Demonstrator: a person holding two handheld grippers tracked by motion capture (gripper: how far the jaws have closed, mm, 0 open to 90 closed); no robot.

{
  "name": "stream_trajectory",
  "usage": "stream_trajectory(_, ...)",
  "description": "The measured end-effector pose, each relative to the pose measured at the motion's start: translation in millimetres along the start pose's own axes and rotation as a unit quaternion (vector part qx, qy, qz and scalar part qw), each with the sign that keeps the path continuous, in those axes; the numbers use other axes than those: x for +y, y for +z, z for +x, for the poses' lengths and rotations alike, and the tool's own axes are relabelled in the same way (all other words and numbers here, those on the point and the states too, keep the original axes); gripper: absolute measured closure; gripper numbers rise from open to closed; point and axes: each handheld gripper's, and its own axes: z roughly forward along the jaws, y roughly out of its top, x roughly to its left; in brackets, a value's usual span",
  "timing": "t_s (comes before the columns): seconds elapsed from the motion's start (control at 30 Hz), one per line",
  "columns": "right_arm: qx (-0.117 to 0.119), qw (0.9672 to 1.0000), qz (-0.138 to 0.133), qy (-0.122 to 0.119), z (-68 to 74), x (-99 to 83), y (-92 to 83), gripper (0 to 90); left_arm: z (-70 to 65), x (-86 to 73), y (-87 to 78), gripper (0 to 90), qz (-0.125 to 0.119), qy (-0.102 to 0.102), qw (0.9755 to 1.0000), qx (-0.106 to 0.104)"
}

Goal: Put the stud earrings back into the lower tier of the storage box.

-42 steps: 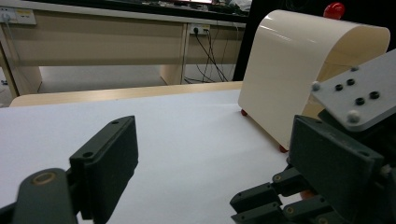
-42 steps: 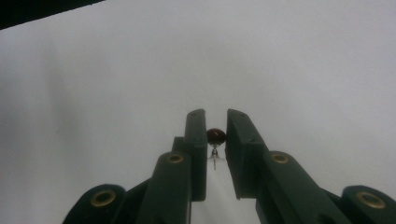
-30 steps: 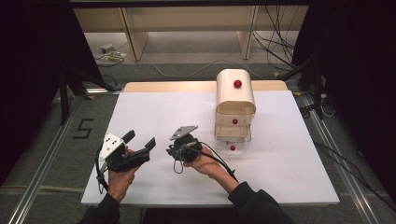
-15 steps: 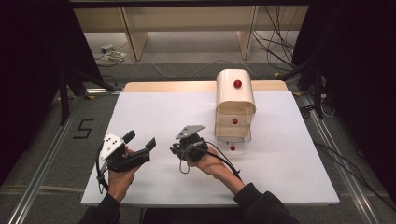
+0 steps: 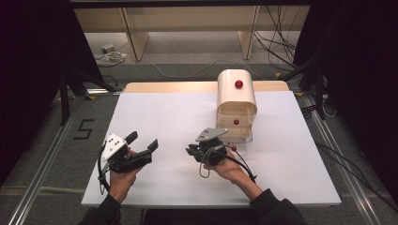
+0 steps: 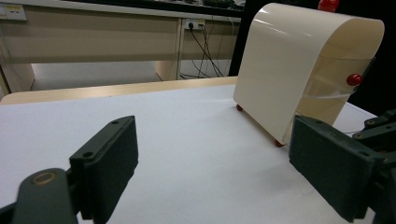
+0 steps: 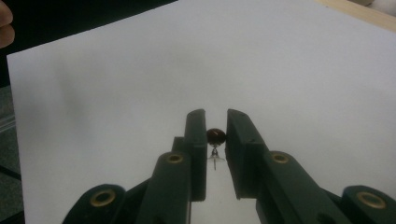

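My right gripper [image 7: 215, 133] has matt black plastic jaws with brass-coloured rivets, and between them sits a glossy dark red knob [image 7: 216, 135] on a thin shiny metal screw. My left gripper [image 6: 210, 172] has the same dull, slightly grainy black plastic. The table [image 5: 164, 117] has a smooth matt white top with a pale wood edge. The little cabinet [image 5: 237, 101] has a smooth, faintly glossy cream shell and clear plastic drawers with glossy red knobs.

Bare white table [image 5: 164, 122] left open ahead of the left gripper [image 5: 141, 143], passage blocked rightward by the cream cabinet [image 5: 236, 101]
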Motion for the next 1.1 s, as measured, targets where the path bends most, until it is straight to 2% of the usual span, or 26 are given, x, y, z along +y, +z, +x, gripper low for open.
stream_trajectory(0.23, -0.006, 0.9998, -0.007, 0.019, -7.9, -6.3, -9.8, 79.0, -0.7, -0.1, 0.3, 15.6, 0.0, 0.001, 1.0, -0.006)
stream_trajectory(0.5, -0.021, 0.9992, -0.02, 0.025, -16.4, -7.6, -22.4, 79.0, -1.3, 0.2, 0.5, 15.6, 0.003, 0.001, 0.9999, -0.013)
stream_trajectory(0.7, -0.031, 0.9983, -0.032, 0.039, -26.2, -8.8, -32.2, 79.0, -2.1, 0.2, 0.6, 15.6, 0.005, 0.004, 0.9998, -0.021)
stream_trajectory(1.1, -0.047, 0.9972, -0.036, 0.047, -34.7, -12.2, -42.3, 79.0, -3.0, 0.1, 1.0, 15.6, 0.005, 0.005, 0.9996, -0.027)
